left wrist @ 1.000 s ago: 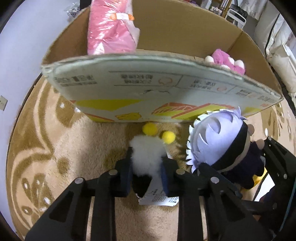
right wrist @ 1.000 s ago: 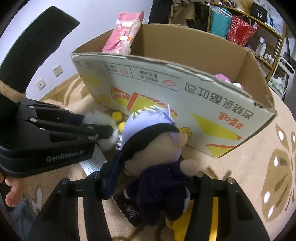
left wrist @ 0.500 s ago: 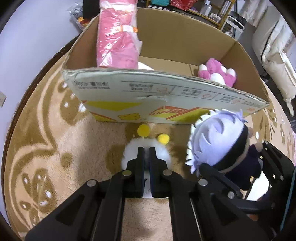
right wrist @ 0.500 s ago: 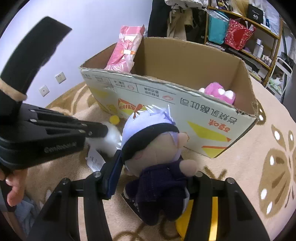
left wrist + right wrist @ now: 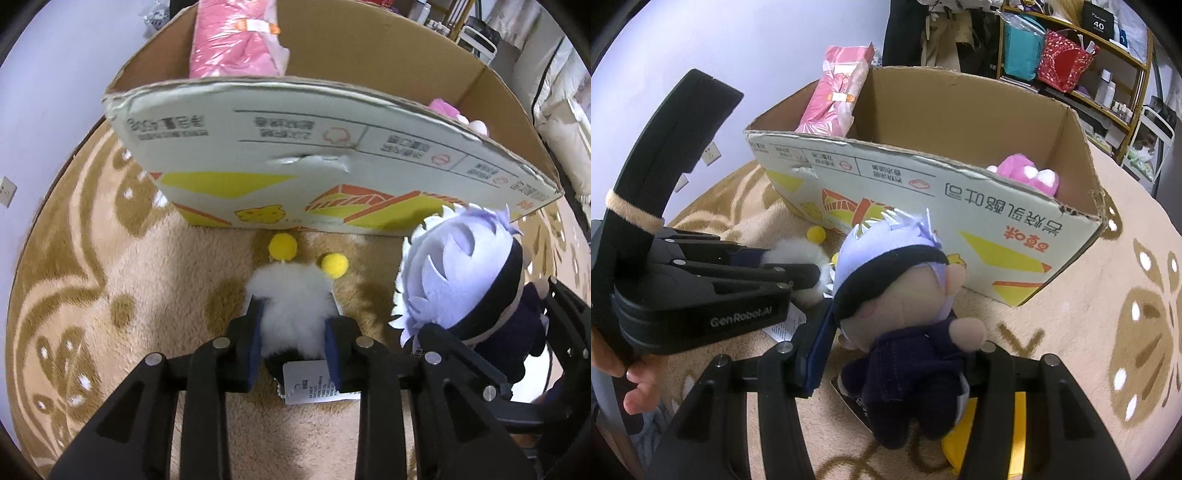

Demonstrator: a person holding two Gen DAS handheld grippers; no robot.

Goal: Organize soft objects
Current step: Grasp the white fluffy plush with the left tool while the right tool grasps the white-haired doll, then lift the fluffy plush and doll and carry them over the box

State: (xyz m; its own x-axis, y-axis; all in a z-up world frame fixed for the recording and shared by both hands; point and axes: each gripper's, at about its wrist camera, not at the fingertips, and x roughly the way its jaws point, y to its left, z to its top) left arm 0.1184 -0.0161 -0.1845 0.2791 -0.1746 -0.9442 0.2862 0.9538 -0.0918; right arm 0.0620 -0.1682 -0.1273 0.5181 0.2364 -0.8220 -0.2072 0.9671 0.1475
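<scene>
1. Gripping is only half settled on your left gripper [image 5: 293, 325]: its jaws are opening at this moment, with the white fluffy toy [image 5: 291, 295] between them. The blue pads [image 5: 255, 332] sit against its fur on both sides, and the paper tag [image 5: 314, 382] hangs out at the back. Let the fur re-seat, then close again lower on the body, not on the loose fluff.
2. Your right gripper [image 5: 894, 365] is clamped on the white-haired doll [image 5: 897, 306], pinching the dark-clothed body while the big head leans forward, clear of the fingers. Hold that pressure; the head is heavy for the grip and I judge it will swing if you jerk.
3. Both toys lie on the beige patterned rug [image 5: 110, 280], just in front of the near wall of the cardboard box [image 5: 325, 147], the fluffy one on the left, the doll beside it on the right. The two yellow pom-poms [image 5: 282, 246] of the fluffy toy point toward the box.
4. Lift straight up before you move forward: the torn top edge of that wall can catch fur, tag or doll hair.
5. Inside, a pink wrapped bundle [image 5: 836, 99] leans in the far left corner and a pink plush [image 5: 1030, 177] sits on the right. Aim for the bare floor between them.
6. Keep the two grippers apart as you rise; they are close side by side now.
</scene>
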